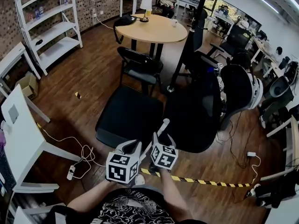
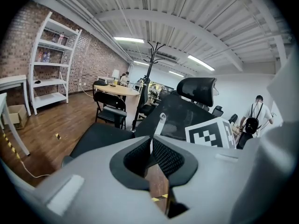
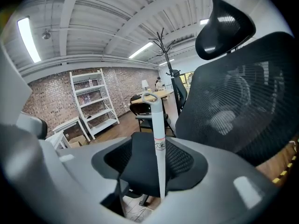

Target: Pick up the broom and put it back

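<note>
The broom shows only as a white handle (image 1: 163, 126) with a loop at its top, standing upright in front of a black office chair (image 1: 196, 111); its head is hidden. My right gripper (image 1: 162, 140) is open, and the handle (image 3: 158, 139) stands in the wide gap between its jaws (image 3: 152, 160), close to the right one. My left gripper (image 1: 132, 148) is just left of it, jaws (image 2: 150, 146) shut with nothing between them. The left gripper view shows the handle (image 2: 160, 123) a little ahead and to the right.
The chair's black seat (image 1: 128, 115) lies just beyond both grippers. Farther off stand a folding chair (image 1: 140, 64), a round wooden table (image 1: 152, 29), a coat rack (image 1: 187, 41) and white shelves (image 1: 51, 27). A white desk (image 1: 23, 134) and cables (image 1: 81, 157) are left; striped floor tape (image 1: 201, 181) lies right.
</note>
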The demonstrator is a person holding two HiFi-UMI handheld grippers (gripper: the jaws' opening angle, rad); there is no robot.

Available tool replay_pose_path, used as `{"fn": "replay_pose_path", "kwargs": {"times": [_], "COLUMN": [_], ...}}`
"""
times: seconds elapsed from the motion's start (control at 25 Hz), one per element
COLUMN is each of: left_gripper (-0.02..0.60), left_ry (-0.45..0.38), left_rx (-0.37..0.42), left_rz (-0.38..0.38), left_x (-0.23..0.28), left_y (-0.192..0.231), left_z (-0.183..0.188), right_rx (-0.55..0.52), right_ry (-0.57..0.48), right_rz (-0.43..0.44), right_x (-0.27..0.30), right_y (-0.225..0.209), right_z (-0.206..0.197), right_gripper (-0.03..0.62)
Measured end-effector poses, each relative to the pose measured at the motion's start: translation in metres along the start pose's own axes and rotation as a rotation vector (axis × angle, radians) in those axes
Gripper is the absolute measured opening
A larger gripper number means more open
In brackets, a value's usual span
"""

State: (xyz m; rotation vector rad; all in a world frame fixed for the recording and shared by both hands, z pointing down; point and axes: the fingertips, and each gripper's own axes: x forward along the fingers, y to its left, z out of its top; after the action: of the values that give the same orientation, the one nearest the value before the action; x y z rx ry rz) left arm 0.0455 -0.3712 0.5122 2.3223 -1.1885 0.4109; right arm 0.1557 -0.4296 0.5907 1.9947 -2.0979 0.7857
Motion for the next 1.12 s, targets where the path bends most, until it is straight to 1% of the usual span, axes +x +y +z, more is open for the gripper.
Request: {"fn": "replay_pose_path", "kwargs": {"times": [0.36, 0.56, 0.68, 0.8, 1.0, 1.12], "left_gripper": [0.021, 0.021, 0.021, 0.021, 0.021, 0.021], "left_ry": [0.013, 0.015, 0.013, 0.014, 0.008, 0.01], "left_rx": [-0.007, -0.017, -0.012, -0.019, -0.014, -0.014], "left_rz": [0.034, 0.047, 0.061, 0.071, 0.069, 0.071], "left_x": [0.013, 0.02, 0.022, 0.025, 0.026, 0.024], "left_y": [0.017, 0.023, 0.028, 0.032, 0.029, 0.029], "left_z": [0.005, 0.007, 0.01, 0.013, 0.018, 0.017], "right_rx": [0.004, 0.003, -0.025, -0.041, -0.058, -0.059], "right_ry": [0.046, 0.069, 0.086, 0.089, 0.089, 0.087], "right_rz": [-0.026, -0.055, -0.077, -0.091, -0.084, -0.056], "right_x": [0.041, 0.054, 0.059, 0.062, 0.061, 0.056], "right_y": [-0.01, -0.022, -0.027, -0.031, -0.031, -0.027], "right_z": [-0.006, -0.012, -0.015, -0.015, -0.014, -0.015], "right_gripper": [0.199, 0.198, 0.158, 0.098, 0.098, 0.097]}}
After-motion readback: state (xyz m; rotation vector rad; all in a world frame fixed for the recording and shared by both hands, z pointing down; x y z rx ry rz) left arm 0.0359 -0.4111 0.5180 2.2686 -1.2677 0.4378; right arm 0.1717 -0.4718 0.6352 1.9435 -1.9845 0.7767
